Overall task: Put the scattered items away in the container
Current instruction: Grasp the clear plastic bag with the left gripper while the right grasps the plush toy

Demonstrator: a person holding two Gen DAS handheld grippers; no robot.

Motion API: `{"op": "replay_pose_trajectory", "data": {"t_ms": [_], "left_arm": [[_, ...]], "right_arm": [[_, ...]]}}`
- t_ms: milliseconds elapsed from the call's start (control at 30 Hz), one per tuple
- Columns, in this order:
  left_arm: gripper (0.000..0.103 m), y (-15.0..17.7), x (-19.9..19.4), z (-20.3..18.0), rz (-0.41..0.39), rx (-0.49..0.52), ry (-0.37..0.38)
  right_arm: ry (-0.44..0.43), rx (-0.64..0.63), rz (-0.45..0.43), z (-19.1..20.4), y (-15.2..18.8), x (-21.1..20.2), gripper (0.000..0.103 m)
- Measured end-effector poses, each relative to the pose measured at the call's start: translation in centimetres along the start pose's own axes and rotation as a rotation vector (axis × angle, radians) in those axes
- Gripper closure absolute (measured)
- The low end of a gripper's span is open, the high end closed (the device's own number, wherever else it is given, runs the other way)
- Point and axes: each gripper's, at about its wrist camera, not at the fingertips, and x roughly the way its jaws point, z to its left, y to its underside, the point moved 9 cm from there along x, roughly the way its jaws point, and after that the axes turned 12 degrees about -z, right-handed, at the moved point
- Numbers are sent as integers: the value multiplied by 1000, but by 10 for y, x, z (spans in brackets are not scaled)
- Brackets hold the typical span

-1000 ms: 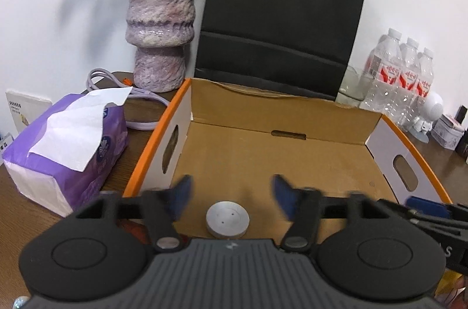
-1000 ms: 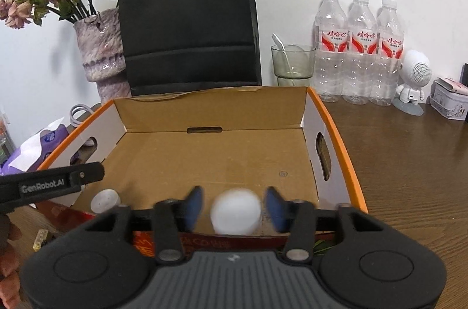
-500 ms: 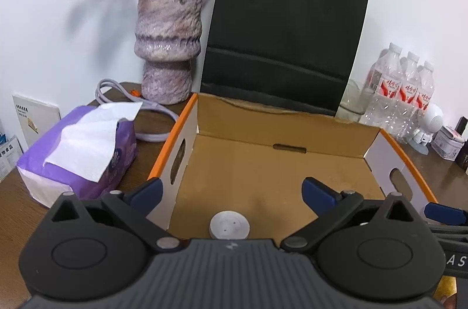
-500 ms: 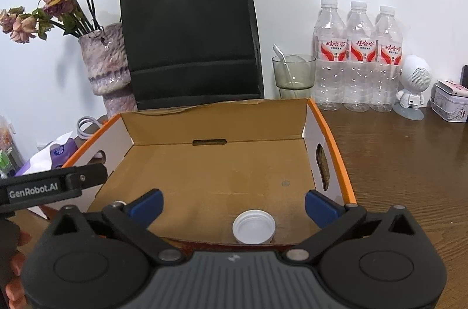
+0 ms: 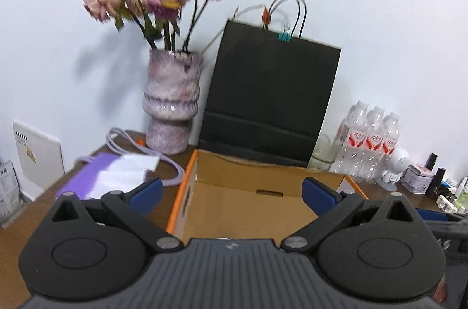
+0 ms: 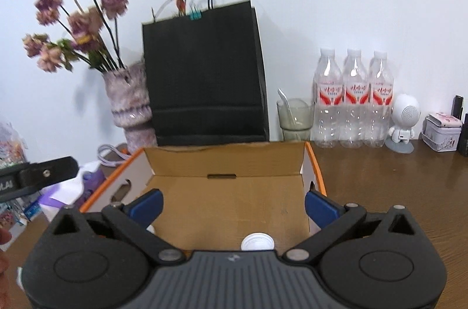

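Left wrist view: the left gripper [image 5: 232, 192] has its blue pads [image 5: 146, 191] spread wide with nothing between them, above the near end of the cardboard box [image 5: 187, 189] with the orange rim. A thin sliver of a round item shows at the gripper body's edge, too little to identify. A purple tissue pack [image 5: 96, 180] lies left of the box; a flower vase [image 5: 172, 107] and black paper bag [image 5: 269, 104] stand behind.

Right wrist view: the right gripper [image 6: 234, 205] is likewise spread and empty. A white bottle cap [image 6: 257, 241] lies on the box floor near the front edge, below the gap. Three water bottles [image 6: 354, 98] stand on the wooden table [image 6: 395, 177] to the right.
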Motion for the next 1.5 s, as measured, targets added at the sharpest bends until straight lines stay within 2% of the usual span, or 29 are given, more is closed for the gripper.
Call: {"op": "replay_pose_trajectory", "data": {"t_ms": [200, 267, 500, 733, 867, 1000, 1200, 1367, 1500], "left_arm": [[0, -8, -37, 24, -64, 34, 31], [0, -7, -46, 34, -67, 52, 15], [0, 12, -72, 61, -23, 146, -9], [0, 47, -90, 86, 56, 177, -60], [0, 70, -94, 99, 115, 156, -87], [0, 86, -95, 109, 162, 139, -101], [0, 102, -82, 115, 232, 131, -111], [0, 110, -68, 120, 299, 133, -134], [1, 116, -57, 120, 337, 130, -130]], "right_arm": [[-51, -3, -30, -4, -3, -38, 0], [-54, -35, -25, -7, 1, -50, 0], [-26, -112, 40, -28, 32, -86, 0], [28, -126, 155, -52, 85, -109, 0], [77, -122, 189, -61, 112, -113, 0], [98, -89, 202, -67, 123, -111, 0], [130, -23, 196, -78, 107, -97, 0], [130, 33, 259, -86, 98, -79, 1], [139, 77, 318, -94, 97, -66, 12]]}}
